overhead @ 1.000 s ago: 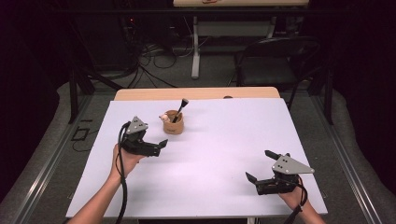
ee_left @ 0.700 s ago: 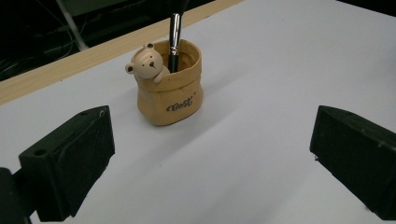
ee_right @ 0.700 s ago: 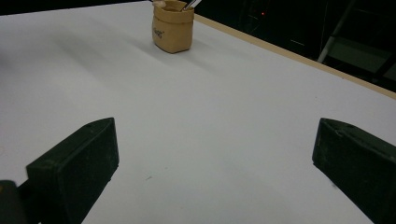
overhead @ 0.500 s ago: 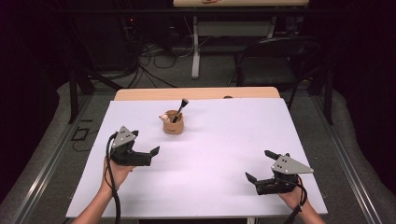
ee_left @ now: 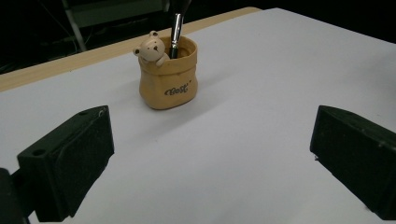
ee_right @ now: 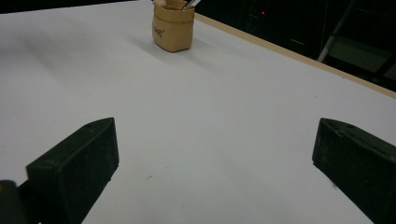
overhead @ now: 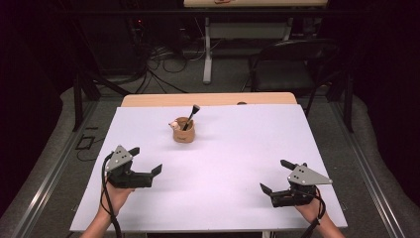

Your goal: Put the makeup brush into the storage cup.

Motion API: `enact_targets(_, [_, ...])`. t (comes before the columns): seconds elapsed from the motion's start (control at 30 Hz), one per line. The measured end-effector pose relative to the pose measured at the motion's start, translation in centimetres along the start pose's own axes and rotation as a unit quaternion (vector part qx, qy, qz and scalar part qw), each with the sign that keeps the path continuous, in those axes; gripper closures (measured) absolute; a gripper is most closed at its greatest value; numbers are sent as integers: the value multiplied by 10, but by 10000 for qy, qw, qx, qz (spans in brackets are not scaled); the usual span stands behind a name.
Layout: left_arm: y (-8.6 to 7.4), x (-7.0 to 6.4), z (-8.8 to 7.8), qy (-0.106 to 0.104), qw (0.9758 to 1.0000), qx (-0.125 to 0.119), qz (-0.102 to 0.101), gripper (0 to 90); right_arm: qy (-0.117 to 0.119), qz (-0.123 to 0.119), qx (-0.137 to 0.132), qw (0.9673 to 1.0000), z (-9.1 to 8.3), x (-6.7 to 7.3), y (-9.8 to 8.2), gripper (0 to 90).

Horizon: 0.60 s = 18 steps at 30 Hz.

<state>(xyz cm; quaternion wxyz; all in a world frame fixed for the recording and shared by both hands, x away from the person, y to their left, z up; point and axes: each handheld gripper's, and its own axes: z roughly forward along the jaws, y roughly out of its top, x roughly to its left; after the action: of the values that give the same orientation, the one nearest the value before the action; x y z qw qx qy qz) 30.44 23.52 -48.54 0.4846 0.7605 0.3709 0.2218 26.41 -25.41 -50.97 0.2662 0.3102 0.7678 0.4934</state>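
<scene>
a small tan bear pot [overhead: 183, 132] with a brush [overhead: 191, 115] leaning in it stands toward the far middle of the white table [overhead: 237, 168], well apart from the left gripper [overhead: 146, 161] and right gripper [overhead: 270, 176], both with jaws wide apart and empty. a careless reach could likely tip the light pot or knock the brush out. the left gripper view reveals the bear figure [ee_left: 152, 48] and lettering, details too small to make out from above.

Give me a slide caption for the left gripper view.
Open hand-held gripper faces a tan bear pot holding a brush on the white table.
</scene>
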Motion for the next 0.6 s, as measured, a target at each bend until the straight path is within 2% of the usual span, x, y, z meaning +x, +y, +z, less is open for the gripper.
enact_targets(0.2, [-11,-3,-7,-63,10000,-70,-27,0,1,0,-2,10000,1,0,0,0])
enact_targets(0.37, [-21,-5,-12,-139,9997,-203,43,0,8,-7,21,10000,1,0,0,0])
enact_targets(0.6, [-33,-7,-20,-229,9984,-510,59,0,17,10,24,10000,1,1,0,0])
